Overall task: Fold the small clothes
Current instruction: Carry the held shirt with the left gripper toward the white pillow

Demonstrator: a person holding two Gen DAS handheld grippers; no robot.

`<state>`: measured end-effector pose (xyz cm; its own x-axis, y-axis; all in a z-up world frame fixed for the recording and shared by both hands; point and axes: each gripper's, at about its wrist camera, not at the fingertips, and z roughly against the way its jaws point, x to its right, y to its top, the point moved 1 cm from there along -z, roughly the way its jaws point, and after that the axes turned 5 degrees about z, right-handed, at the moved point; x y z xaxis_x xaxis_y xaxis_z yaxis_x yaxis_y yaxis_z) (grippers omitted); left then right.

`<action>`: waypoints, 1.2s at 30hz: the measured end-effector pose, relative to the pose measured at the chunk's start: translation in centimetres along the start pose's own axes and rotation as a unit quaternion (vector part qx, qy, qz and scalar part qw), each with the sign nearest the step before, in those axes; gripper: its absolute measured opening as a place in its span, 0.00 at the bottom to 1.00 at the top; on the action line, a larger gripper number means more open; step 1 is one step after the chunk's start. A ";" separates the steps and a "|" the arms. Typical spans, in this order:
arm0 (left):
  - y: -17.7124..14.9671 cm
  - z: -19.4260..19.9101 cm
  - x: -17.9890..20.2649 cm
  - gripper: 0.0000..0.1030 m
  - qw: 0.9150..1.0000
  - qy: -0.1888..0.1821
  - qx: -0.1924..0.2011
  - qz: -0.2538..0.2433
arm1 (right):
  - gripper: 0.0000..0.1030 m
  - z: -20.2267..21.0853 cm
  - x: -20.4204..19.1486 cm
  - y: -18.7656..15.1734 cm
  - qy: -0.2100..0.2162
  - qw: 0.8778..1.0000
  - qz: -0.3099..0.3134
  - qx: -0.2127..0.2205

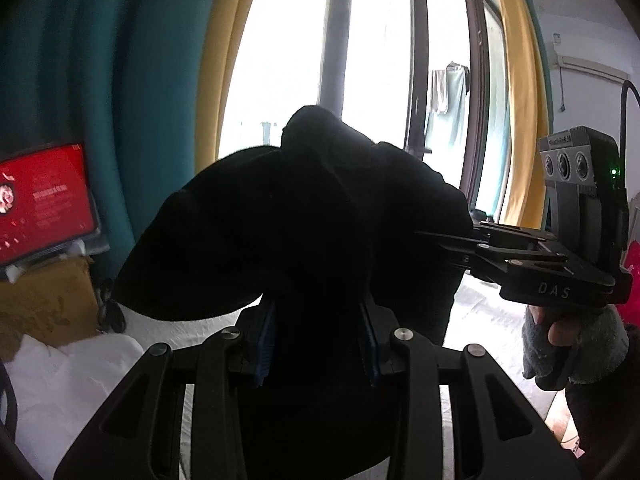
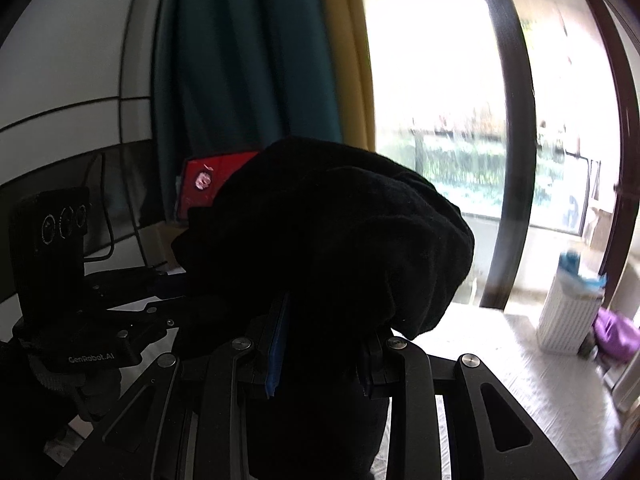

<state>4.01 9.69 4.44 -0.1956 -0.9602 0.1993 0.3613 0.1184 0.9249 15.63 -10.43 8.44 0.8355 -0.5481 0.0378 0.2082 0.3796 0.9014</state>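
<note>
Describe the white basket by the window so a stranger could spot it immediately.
Start at the big bright window in the right wrist view and drop to the pale floor at its lower right. There stands the white ribbed basket, blue cloth spilling from its top, a purple bundle slumped beside it.

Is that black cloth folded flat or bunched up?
Bunched up: the black cloth hangs in rumpled lumps, pinched by the left tool and the right tool, off the surface.

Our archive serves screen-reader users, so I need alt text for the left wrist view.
The left gripper is shut on a bunched black garment held up before a bright window. At right, the right gripper grips the same cloth. A red screen glows at left.
</note>
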 end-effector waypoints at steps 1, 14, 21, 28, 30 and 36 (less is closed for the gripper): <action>0.2 0.8 0.1 0.34 1.000 0.000 0.008 -0.001 | 0.29 0.7 -0.7 0.6 0.000 1.000 0.008 0.008; 1.7 10.1 -1.1 0.32 0.994 0.040 0.099 -0.010 | 0.29 4.4 -7.6 4.9 0.026 0.994 0.073 0.080; 0.6 12.9 -3.6 0.32 0.991 0.076 0.106 -0.002 | 0.29 2.6 -11.0 4.8 0.070 0.991 0.076 0.089; -0.4 14.0 -5.8 0.32 0.990 0.112 0.088 0.013 | 0.29 -1.3 -12.9 5.0 0.112 0.988 0.073 0.073; -0.7 13.7 -6.4 0.32 0.990 0.119 0.079 0.017 | 0.29 -2.5 -13.1 4.9 0.121 0.988 0.069 0.064; -2.2 12.4 -9.4 0.32 0.989 0.138 0.043 0.034 | 0.29 -6.7 -13.7 3.1 0.139 0.989 0.042 0.024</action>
<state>-6.24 21.60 4.54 0.0876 -0.9803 0.1770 0.2839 0.1949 0.9388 8.19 3.27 7.84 0.9579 -0.2870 -0.0002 0.1126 0.3751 0.9201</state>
